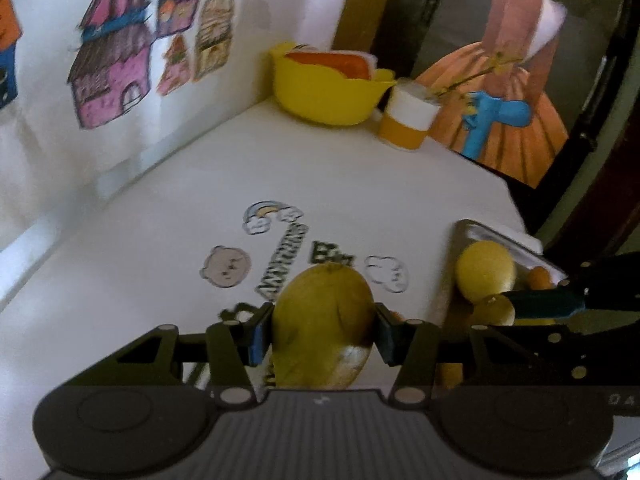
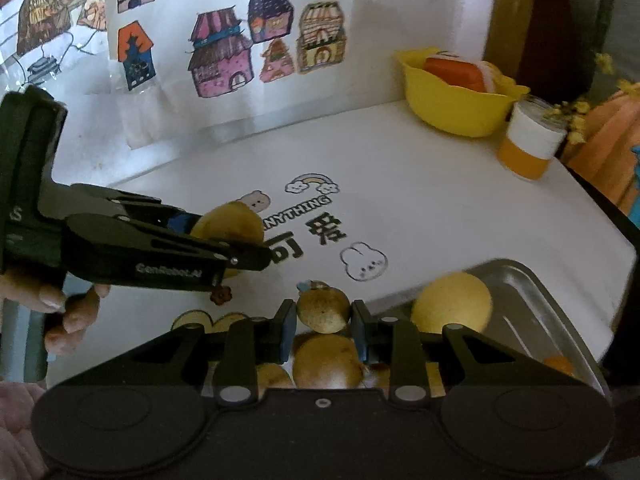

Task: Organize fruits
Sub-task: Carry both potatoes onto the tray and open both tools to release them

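Observation:
My left gripper [image 1: 322,332] is shut on a big yellow-green fruit [image 1: 324,320], held above the white table mat. The right wrist view shows that same left gripper [image 2: 244,258] and its big fruit [image 2: 232,222] at the left, above the mat. My right gripper [image 2: 323,320] is shut on a small yellow-brown fruit [image 2: 322,308] over the near end of a metal tray [image 2: 540,292]. A yellow lemon [image 2: 452,304] lies in the tray, and more yellow-brown fruit [image 2: 326,364] sits under the right gripper. In the left wrist view the tray [image 1: 460,240], the lemon [image 1: 486,270] and the right gripper [image 1: 520,306] are at the right.
A yellow bowl [image 2: 456,108] holding an orange-and-white piece stands at the back of the table, with a yellow-and-white cup [image 2: 528,144] beside it. Paper house drawings cover the wall behind. A hand [image 2: 68,312] grips the left tool. An orange item [image 2: 558,364] lies in the tray's right part.

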Motion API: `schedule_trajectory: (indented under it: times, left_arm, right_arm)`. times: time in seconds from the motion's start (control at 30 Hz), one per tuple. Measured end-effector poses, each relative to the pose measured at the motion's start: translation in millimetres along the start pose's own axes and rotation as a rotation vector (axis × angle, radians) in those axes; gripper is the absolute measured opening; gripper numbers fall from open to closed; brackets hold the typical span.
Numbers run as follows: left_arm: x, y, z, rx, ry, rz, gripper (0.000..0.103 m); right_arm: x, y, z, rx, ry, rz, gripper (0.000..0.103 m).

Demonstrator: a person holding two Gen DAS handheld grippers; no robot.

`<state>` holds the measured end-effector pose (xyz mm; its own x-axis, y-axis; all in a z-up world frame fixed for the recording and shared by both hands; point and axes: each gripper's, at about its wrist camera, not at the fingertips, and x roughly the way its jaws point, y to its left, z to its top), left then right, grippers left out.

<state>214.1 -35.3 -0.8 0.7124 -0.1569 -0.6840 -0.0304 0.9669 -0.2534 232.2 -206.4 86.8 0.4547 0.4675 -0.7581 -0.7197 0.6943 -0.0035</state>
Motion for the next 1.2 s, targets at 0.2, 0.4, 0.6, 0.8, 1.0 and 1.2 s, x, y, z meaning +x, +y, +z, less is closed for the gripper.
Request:
schedule_trajectory:
  times: [0.2,0.4,0.6,0.8,1.0,1.2]
  left_arm:
    - [-15.6,-36.0,-1.3,0.054,-0.013,-0.048,0.055]
    - [-23.6,-76.9,-10.9,0.115,-0.012,-0.101,0.055]
    - [-25.6,-108.0,-28.2,0.166,0.016,-0.143,0.056]
    - [-22.3,-118.8,-43.2,0.197,0.033,-0.148,0.056]
    - [-26.0,-124.4,-49.6,0.225,0.023,-0.144,0.056]
    - [-28.7,-128.1,-55.2,0.248,0.022,-0.150,0.056]
  right_arm:
    - [-32.7,-9.6,-29.2,0.044,-0.019,-0.046,0.031]
    - [-59.7,-21.6,-68.6,0.111,-0.019,-0.092,0.032]
    - [-69.1,-20.7,-102.6,0.162,-0.001,-0.113,0.032]
    - [-61.3,-11.8,-122.6,0.168,0.001,-0.147,0.032]
    - [-55.1,-1.4,-128.9,0.161,-0.028,-0.187,0.032]
    - [-55.1,0.5,-135.6,0.179,-0.039,-0.190,0.032]
